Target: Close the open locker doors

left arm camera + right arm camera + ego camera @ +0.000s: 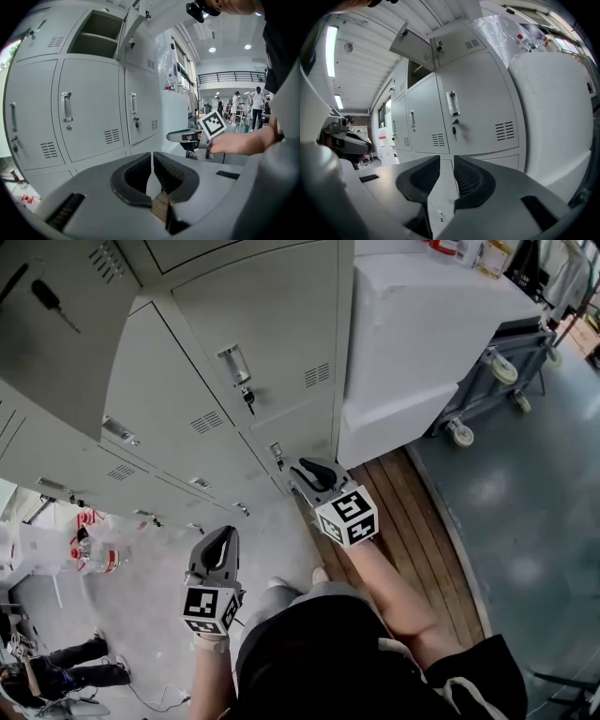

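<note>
Door [411, 45] on the top row of the lockers [473, 93] hangs open overhead, so with left hand-held gripper [152, 155] pressed together and right hand-held gripper [446, 159] slightly spread, both empty, I judge reaching up to push it shut comes next.

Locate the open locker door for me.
In the right gripper view the open door juts out at upper left, in the top row, left of the shut top door above the keyed door.

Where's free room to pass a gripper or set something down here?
Free: in front of the closed locker fronts, below the open door; the wooden floor strip between white cabinet and grey floor. Crowded: floor at left, around the red-white clutter.
</note>
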Available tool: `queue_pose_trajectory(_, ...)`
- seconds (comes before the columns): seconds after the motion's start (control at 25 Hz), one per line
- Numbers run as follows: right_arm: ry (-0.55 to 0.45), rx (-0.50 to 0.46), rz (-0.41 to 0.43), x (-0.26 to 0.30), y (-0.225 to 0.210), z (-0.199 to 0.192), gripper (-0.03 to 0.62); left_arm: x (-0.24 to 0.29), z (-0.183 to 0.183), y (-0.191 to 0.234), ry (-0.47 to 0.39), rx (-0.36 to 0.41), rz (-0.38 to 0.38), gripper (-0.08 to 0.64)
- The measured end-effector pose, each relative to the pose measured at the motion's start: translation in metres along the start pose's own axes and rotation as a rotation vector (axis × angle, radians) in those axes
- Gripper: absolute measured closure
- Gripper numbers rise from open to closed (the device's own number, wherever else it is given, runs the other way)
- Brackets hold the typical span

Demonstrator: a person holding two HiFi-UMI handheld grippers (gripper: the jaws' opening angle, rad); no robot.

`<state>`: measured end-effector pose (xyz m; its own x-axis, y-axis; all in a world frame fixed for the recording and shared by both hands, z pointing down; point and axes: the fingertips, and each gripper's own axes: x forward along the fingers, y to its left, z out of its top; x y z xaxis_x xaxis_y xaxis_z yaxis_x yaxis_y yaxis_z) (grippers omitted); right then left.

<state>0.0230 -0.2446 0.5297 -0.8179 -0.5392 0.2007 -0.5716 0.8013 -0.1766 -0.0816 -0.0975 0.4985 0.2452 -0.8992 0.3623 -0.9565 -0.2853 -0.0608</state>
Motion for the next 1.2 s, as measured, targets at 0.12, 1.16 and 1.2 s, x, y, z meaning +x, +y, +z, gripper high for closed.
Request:
queue_pose_trajectory(0.12, -0.025, 0.008, -0.011, -0.021, 0.008, 0.018, 0.474, -0.004, 0.029, 0.008, -0.074, 0.024, 0.043, 0.54)
queue_pose_trajectory(1.16, -0.222, -0.116, 0.076, -0.033, 0.064, 0.166, 0.476, -0.079, 0.315, 0.053, -0.741, 0.253, 0.398, 0.334)
queue_pose_trajectory(1.2, -0.223, -0.115, 0.08, -0.033, 0.065, 0.168, 0.476, -0.079, 0.32, 0.052, -0.749, 0.258, 0.399, 0.323)
